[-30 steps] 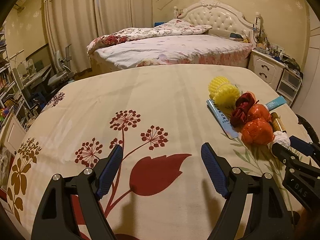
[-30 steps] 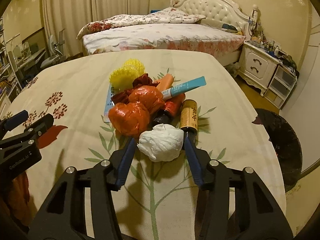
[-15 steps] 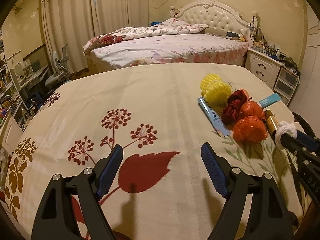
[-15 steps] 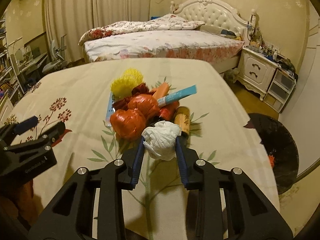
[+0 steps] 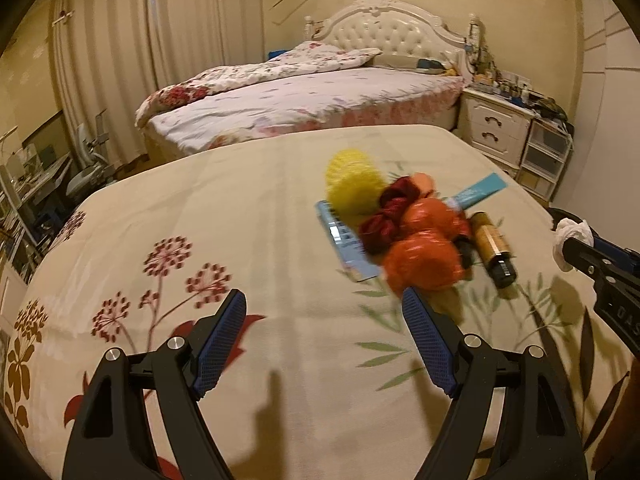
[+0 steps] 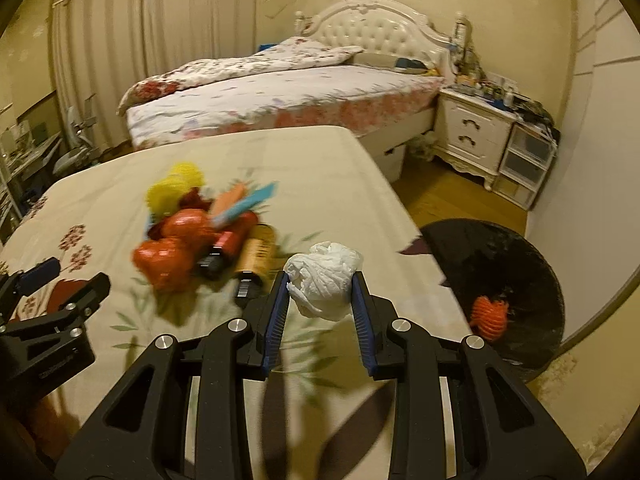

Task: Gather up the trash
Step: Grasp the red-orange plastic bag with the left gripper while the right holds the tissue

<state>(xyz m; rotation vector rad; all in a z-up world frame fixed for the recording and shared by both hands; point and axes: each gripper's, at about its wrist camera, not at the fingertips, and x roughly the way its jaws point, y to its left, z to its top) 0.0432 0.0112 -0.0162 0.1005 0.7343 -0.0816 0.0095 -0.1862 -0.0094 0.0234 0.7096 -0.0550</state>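
A cream tablecloth (image 5: 280,208) is printed with red flowers and green leaves; a white tissue wad (image 6: 324,280) is framed by blue-padded fingers (image 6: 276,312).

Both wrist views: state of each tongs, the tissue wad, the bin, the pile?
Right tongs: shut on the white tissue wad, lifted off the cloth.
Left tongs: open, empty, hovering over the tablecloth.
Black trash bin: open on the floor beside the table, one orange piece inside.
Trash pile: lying on the cloth, untouched by either tongs.
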